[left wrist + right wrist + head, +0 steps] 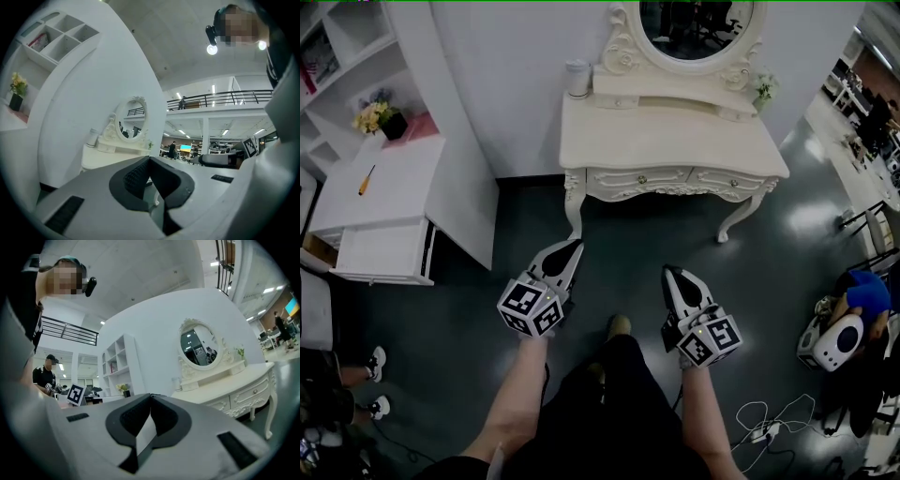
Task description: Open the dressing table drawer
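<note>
Head view | left gripper (570,248) closed, empty | right gripper (672,274) closed, empty | dressing table drawers (642,177) closed

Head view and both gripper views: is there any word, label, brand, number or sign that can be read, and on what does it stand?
No readable text in any view.
Marker cubes: black-and-white square patterns only, no words or numbers.
Shelf item: print too blurred to read.
Distant screen: too small to read.
</note>
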{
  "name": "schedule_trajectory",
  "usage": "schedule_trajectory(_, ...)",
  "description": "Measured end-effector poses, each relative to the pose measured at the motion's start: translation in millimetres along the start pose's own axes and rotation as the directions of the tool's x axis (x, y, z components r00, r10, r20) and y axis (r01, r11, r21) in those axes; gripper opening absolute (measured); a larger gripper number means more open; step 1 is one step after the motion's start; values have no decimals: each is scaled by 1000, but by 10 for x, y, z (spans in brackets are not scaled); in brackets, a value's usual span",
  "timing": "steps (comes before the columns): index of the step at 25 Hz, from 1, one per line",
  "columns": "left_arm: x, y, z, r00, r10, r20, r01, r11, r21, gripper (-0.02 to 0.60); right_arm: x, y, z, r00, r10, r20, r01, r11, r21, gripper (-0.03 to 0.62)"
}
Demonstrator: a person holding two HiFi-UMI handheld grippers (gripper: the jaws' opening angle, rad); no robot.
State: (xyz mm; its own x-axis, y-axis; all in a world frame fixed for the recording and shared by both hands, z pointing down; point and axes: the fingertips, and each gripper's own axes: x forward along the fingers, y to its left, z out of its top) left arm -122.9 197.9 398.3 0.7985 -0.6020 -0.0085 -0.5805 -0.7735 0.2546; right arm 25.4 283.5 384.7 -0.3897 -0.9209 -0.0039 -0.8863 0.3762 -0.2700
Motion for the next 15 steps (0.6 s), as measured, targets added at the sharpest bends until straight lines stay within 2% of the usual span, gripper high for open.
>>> schedule_trajectory(7, 298, 223, -2, 1000, 26, -13, -25, 1000, 7, 14, 351, -297, 29, 999, 31, 4, -31, 999, 25, 6)
schedule_trajectory(15, 741, 586, 195, 998, 67, -1, -67, 997, 33, 14, 891, -682, 186, 997, 73, 23, -74, 996, 42, 6)
